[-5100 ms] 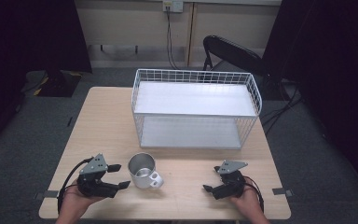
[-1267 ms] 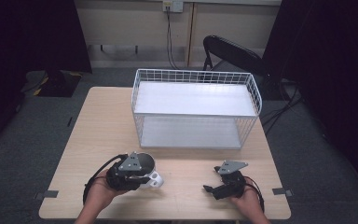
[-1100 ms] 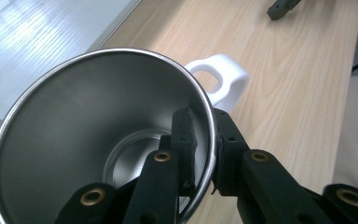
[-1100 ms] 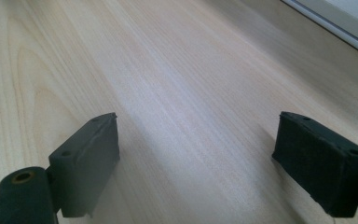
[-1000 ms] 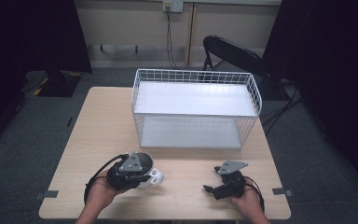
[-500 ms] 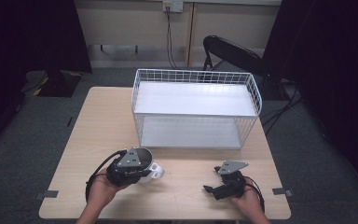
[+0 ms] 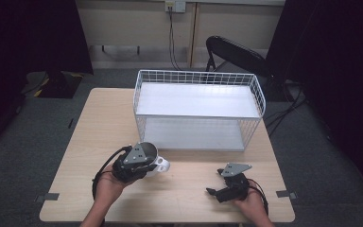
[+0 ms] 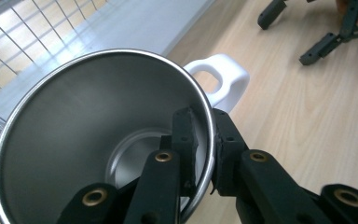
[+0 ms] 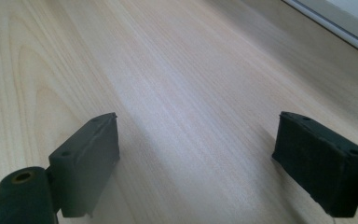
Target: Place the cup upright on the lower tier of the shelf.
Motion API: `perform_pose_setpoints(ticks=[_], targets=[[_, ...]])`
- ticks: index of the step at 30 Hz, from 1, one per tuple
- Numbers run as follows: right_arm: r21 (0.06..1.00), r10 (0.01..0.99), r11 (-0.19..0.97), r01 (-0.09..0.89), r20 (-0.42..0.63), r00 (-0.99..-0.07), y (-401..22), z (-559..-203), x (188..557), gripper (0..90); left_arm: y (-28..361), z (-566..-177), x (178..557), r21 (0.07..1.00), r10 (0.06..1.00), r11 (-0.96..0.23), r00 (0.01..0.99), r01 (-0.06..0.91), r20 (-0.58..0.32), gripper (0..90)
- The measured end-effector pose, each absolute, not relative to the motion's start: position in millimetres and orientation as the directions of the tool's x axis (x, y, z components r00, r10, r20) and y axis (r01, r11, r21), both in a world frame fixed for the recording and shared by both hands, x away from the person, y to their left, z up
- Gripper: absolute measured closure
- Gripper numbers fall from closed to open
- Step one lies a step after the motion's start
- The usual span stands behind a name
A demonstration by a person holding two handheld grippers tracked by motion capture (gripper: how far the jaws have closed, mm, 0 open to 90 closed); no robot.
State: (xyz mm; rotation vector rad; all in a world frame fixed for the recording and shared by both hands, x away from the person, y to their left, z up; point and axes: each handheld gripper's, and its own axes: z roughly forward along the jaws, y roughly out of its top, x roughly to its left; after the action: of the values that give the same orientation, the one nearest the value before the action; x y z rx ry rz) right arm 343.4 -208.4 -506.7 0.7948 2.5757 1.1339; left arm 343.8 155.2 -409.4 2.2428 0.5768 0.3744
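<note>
Currently left gripper point(image 7: 147, 163) is clamped on the rim of the steel cup point(image 8: 98, 135), one jaw inside, one outside the wall. Cup sits near the table's point(image 7: 99, 123) front-left, just in front of the white wire basket point(image 7: 198, 111), white handle point(image 8: 219, 81) pointing toward the right gripper point(image 7: 212, 189). Right gripper rests on the table front-right, jaws spread wide, nothing between them, well apart from the cup.

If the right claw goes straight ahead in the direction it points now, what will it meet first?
Probably nothing soon. The right claw, open, points low along the bare table; the basket's white base edge crosses the far corner and may come first, though depth is unclear.
</note>
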Motion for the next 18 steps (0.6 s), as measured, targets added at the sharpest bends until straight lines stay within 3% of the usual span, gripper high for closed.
perform_pose_setpoints(ticks=[18], targets=[[0.734, 0.556, 0.557, 0.388, 0.018, -0.831, -208.5, -506.8, 343.4, 13.0, 141.0, -401.9, 361.2, 0.744, 0.538, -0.608, 0.833, 0.278, 0.129, 82.4]])
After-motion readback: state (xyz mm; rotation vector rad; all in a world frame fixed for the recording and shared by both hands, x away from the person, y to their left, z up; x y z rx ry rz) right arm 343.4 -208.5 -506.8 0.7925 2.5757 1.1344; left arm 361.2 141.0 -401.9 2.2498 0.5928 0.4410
